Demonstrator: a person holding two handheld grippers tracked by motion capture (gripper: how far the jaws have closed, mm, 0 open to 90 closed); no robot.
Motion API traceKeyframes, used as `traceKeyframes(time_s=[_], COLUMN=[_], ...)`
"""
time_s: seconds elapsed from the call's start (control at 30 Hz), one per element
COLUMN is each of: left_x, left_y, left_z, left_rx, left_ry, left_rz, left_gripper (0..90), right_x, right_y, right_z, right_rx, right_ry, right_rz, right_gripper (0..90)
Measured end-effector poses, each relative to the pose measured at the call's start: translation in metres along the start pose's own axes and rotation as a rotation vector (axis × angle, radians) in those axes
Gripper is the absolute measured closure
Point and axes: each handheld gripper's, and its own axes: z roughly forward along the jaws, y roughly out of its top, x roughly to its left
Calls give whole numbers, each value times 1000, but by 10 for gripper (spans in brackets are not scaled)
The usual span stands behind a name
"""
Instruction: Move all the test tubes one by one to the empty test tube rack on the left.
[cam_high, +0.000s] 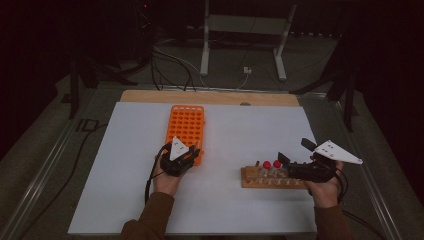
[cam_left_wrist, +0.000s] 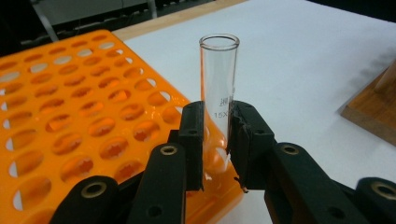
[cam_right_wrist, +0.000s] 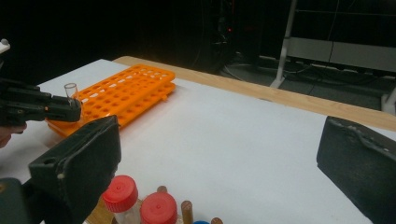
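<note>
One glass tube (cam_left_wrist: 218, 88) stands upright between the jaws of the left gripper (cam_left_wrist: 215, 140), which are closed on its lower half — the open mouth points up and its long axis runs straight up and down. Just below and to the gripper's left lies the orange rack (cam_left_wrist: 79, 116), its near corner under the jaws; the tube's foot seems to hang at that corner, though whether it has entered a hole I cannot tell. The coming move, as I judge it, turns on lining the tube's foot over one of the near holes and going straight down, keeping the tube vertical.

In the high view the left gripper (cam_high: 187, 154) sits at the rack's (cam_high: 186, 125) near end, so the left hand is plainly the nearer one for this work. The right gripper (cam_high: 295, 165) is well apart to the side, over the wooden stand (cam_high: 250, 176) that holds red-capped bottles (cam_high: 267, 164). Its jaws stand wide open with nothing between them — in the right gripper view the two pads frame the red caps (cam_right_wrist: 120, 193) below.

The surface is a white sheet (cam_high: 125, 175) laid on a wooden tabletop (cam_high: 150, 95), flat and bare around the rack. The room beyond is dark, with cables and a metal frame (cam_high: 240, 30) on the floor.
</note>
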Motion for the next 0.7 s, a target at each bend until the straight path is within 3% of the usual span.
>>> traceKeyframes(time_s=[0.7], left_x=[-2], left_y=[-6], left_z=[2], left_rx=[41], left_ry=[7], left_rz=[12], left_gripper=[755], right_x=[0], right_y=[0], right_z=[0], right_rx=[5], right_ry=[-2], right_rz=[-10], right_gripper=[1])
